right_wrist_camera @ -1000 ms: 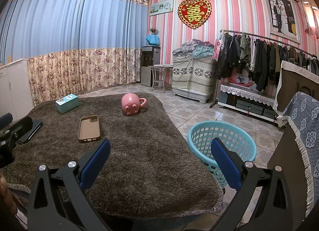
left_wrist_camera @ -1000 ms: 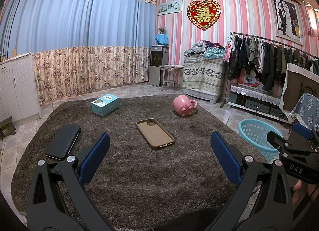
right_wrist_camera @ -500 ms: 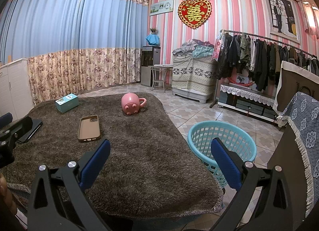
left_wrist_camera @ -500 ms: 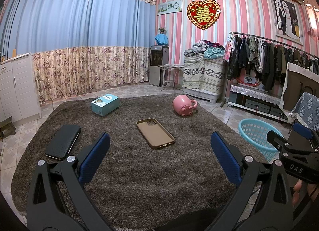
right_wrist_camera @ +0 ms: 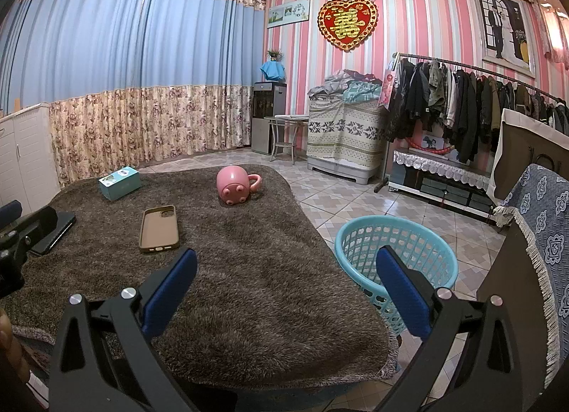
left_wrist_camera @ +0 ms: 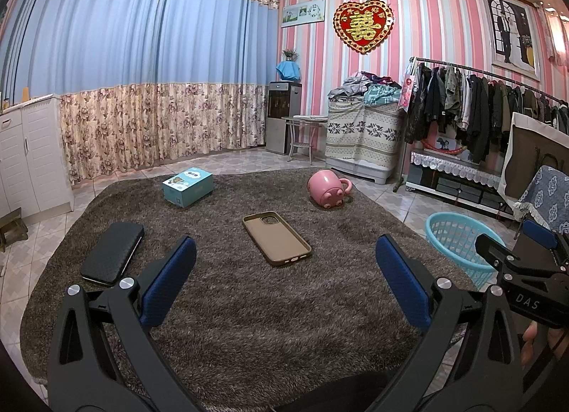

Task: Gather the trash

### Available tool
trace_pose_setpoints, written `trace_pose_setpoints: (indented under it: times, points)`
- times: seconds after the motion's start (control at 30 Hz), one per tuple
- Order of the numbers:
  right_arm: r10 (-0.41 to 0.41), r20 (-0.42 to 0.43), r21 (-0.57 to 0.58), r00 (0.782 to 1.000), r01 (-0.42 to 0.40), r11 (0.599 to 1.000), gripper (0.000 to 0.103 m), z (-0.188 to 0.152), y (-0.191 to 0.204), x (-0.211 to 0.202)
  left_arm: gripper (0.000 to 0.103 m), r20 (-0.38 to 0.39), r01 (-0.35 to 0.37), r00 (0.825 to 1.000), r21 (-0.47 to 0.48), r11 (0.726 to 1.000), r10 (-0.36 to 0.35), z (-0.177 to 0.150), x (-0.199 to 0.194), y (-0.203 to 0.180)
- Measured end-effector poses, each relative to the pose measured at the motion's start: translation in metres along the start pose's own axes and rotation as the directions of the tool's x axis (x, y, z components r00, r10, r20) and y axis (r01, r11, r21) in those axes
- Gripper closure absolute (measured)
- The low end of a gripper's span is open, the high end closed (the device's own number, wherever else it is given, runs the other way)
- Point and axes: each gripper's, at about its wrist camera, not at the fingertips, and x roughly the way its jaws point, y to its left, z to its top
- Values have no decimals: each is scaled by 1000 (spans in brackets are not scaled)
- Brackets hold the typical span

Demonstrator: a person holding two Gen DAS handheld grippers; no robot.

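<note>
Four things lie on the shaggy brown rug (left_wrist_camera: 249, 305), well apart from one another: a tan phone case (left_wrist_camera: 276, 238) near the middle, open side up; a black wallet-like case (left_wrist_camera: 113, 253) toward the left edge; a small teal box (left_wrist_camera: 187, 187) at the far left; and a pink pig-shaped mug (left_wrist_camera: 327, 188) tipped on its side at the far right, handle pointing right. Off the rug's right edge, on the tiled floor, stands a light blue plastic basket (right_wrist_camera: 396, 252), upright, with nothing visible inside it. The left gripper (left_wrist_camera: 284, 284) hangs low over the near part of the rug with its blue-padded fingers (left_wrist_camera: 169, 282) spread wide and nothing between them; the phone case is the nearest thing ahead of it, but it touches nothing. The right gripper (right_wrist_camera: 282, 292) is likewise spread wide and holds nothing, over the rug's near right corner, with the basket just behind its right finger (right_wrist_camera: 403, 294). In the left wrist view the right gripper's black body shows at the right edge with part of a hand (left_wrist_camera: 537, 335) beneath it. Behind the rug are blue and floral curtains (left_wrist_camera: 142, 91), a pink striped wall with a red heart ornament (left_wrist_camera: 363, 25), and a rack of dark clothes (left_wrist_camera: 469, 109).
</note>
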Motion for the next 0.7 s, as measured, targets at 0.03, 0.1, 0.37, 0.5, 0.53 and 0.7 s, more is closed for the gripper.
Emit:
trace_pose_setpoints:
  times: [0.03, 0.1, 0.37, 0.5, 0.53, 0.7]
  points:
    - [0, 0, -1, 1000, 0, 1000, 5, 0, 0, 0, 5, 1, 0, 1000, 0, 1000, 0, 0, -1, -1]
    - [0, 0, -2, 1000, 0, 1000, 5, 0, 0, 0, 5, 1, -1, 1000, -1, 1000, 1, 0, 0, 0]
    - [0, 0, -3, 1000, 0, 1000, 5, 0, 0, 0, 5, 1, 0, 1000, 0, 1000, 0, 0, 0, 0]
    - [0, 0, -2, 1000, 0, 1000, 5, 0, 1, 0, 5, 2, -1, 1000, -1, 1000, 1, 0, 0, 0]
    - [0, -1, -2, 1000, 0, 1000, 5, 0, 1, 0, 5, 1, 0, 1000, 0, 1000, 0, 0, 0, 0]
    - [-1, 2, -2, 1000, 1, 1000, 5, 0, 1, 0, 5, 1, 0, 1000, 3, 1000, 0, 0, 0, 1]
